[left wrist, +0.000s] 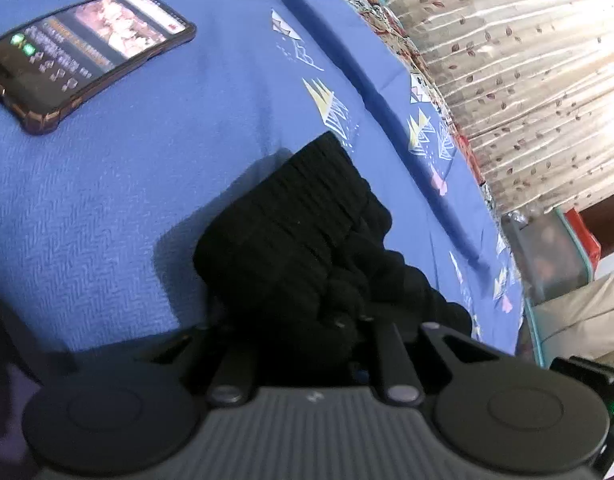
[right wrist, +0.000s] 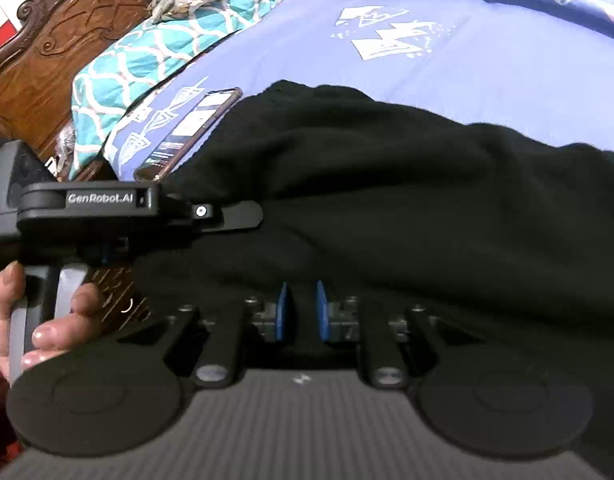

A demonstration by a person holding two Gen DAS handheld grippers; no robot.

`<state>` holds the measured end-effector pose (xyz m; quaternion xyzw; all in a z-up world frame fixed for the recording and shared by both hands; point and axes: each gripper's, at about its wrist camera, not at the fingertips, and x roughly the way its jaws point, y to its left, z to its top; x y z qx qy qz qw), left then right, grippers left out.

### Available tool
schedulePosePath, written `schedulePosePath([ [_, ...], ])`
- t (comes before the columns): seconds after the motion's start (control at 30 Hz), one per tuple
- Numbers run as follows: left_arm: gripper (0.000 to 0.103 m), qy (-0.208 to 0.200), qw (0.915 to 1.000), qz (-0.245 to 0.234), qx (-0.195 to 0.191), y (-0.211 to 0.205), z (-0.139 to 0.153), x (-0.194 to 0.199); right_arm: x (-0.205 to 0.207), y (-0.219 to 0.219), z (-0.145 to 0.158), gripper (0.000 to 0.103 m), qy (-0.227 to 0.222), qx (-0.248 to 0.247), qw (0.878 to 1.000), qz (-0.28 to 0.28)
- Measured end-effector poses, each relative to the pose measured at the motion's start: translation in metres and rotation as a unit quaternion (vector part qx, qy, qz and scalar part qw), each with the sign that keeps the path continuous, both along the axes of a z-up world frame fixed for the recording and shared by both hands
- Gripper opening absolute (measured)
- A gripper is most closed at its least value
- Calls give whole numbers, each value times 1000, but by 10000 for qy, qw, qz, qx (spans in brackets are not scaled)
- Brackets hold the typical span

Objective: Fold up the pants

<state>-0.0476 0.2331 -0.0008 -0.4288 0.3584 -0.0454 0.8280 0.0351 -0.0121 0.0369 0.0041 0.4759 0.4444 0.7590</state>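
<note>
Black pants (right wrist: 387, 184) lie on a blue bedspread (right wrist: 447, 64). In the left wrist view their ribbed waistband (left wrist: 307, 216) is bunched up right in front of my left gripper (left wrist: 307, 344), which is shut on the black cloth; the fingertips are buried in it. In the right wrist view my right gripper (right wrist: 303, 308) has its blue pads (right wrist: 282, 312) close together with black cloth between them, at the near edge of the pants. My left gripper also shows in the right wrist view (right wrist: 247, 214), held by a hand at the pants' left edge.
A phone (left wrist: 87, 52) with a lit screen lies on the bedspread (left wrist: 87, 200) left of the waistband; it also shows in the right wrist view (right wrist: 191, 132). A teal patterned pillow (right wrist: 155, 56) and a carved wooden headboard (right wrist: 67, 40) stand behind. A curtain (left wrist: 507, 80) hangs past the bed's edge.
</note>
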Motion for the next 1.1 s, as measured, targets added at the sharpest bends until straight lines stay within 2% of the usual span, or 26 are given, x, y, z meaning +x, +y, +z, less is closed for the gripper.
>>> schedulePosePath([
  [0.07, 18, -7, 9998, -68, 159, -3, 8, -2, 2, -10, 5, 22, 156, 158, 9997, -55],
  [0.13, 22, -33, 9998, -93, 179, -3, 16, -7, 1, -26, 14, 26, 122, 339, 9992, -149],
  [0.2, 37, -39, 9996, 0, 290, -1, 22, -16, 1, -45, 25, 30, 2, 558, 9979, -340],
  [0.23, 47, -28, 9991, 85, 419, -1, 25, -19, 2, -55, 30, 31, -42, 665, 9967, -472],
  [0.27, 48, -79, 9984, 139, 550, 1, 31, -24, 2, -63, 31, 31, -87, 712, 9956, -600],
  [0.37, 49, -326, 9978, 250, 520, 13, 47, -37, 8, -85, 29, 33, -128, 699, 9922, -1020],
  [0.43, 49, -480, 9963, 425, 577, 24, 60, -38, 12, -96, 21, 33, 24, 655, 9897, -1270],
  [0.53, 54, -536, 9928, 487, 951, 36, 77, -25, 13, -98, 0, 33, 397, 324, 9895, -1355],
  [0.57, 59, -572, 9922, 389, 1039, 39, 81, -15, 12, -94, -12, 32, 570, 58, 9897, -1312],
  [0.6, 62, -621, 9916, 253, 1104, 41, 85, -4, 9, -94, -19, 32, 576, 7, 9897, -1312],
  [0.67, 80, -643, 9901, -151, 1238, 42, 89, 25, 3, -96, -21, 34, 438, 171, 9895, -1370],
  [0.73, 87, -527, 9887, -627, 1254, 39, 84, 57, 3, -94, -21, 34, 436, 177, 9895, -1367],
  [0.8, 89, -281, 9875, -990, 1197, 34, 73, 84, 5, -94, -22, 34, 458, 196, 9893, -1370],
  [0.83, 86, -127, 9864, -1161, 1153, 29, 65, 96, 5, -94, -22, 34, 468, 214, 9890, -1387],
  [0.9, 53, 21, 9815, -1508, 1183, 11, 51, 110, 4, -93, -23, 34, 469, 255, 9885, -1417],
  [0.93, 26, 96, 9773, -1576, 1414, 1, 48, 114, 5, -94, -23, 34, 468, 273, 9884, -1420],
  [0.97, 23, 74, 9739, -1554, 1653, -7, 48, 115, 6, -98, -23, 34, 471, 289, 9883, -1423],
  [1.03, 19, -306, 9697, -1171, 2123, -14, 60, 106, 5, -108, -23, 33, 483, 314, 9880, -1433],
  [1.1, 17, -607, 9684, -655, 2331, -7, 74, 97, 4, -111, -22, 33, 457, 346, 9878, -1449],
])
